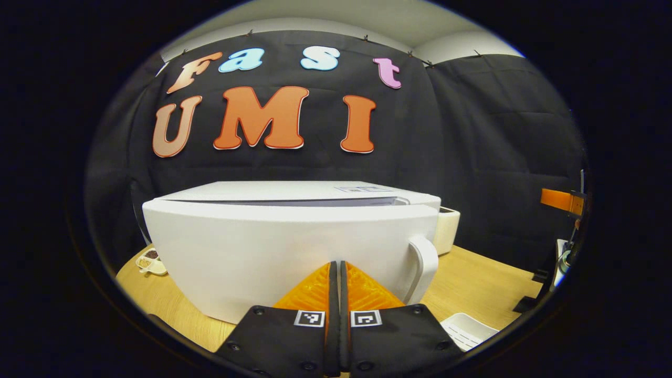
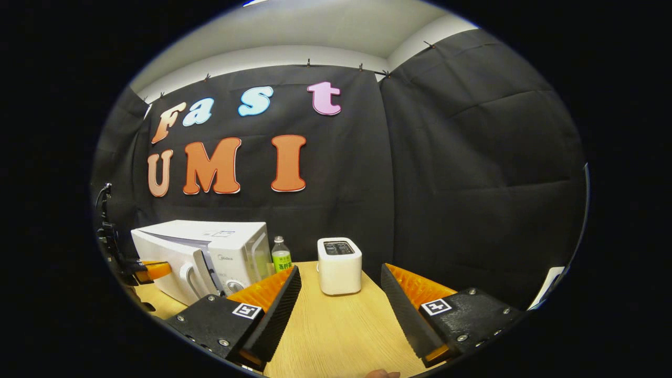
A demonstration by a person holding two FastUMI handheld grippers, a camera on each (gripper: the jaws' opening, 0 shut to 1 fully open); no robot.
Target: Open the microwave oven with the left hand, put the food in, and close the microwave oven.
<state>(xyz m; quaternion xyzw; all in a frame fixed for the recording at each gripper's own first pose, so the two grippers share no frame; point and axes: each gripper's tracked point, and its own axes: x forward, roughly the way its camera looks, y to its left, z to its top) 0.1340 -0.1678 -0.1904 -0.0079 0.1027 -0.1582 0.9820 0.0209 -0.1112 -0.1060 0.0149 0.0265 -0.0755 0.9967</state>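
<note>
Door-closing step: left gripper (image 1: 336,273), fingers pressed together and empty, faces the nearly shut microwave door (image 1: 283,252) on the tabletop (image 2: 336,325); right gripper (image 2: 341,304) gapes empty; a final push likely remains.

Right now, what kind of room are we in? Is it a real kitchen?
Probably not a real kitchen: it looks like a recording booth set up as one. A microwave oven, a toaster and a drink bottle stand on a wooden table, with black cloth hung behind.
</note>
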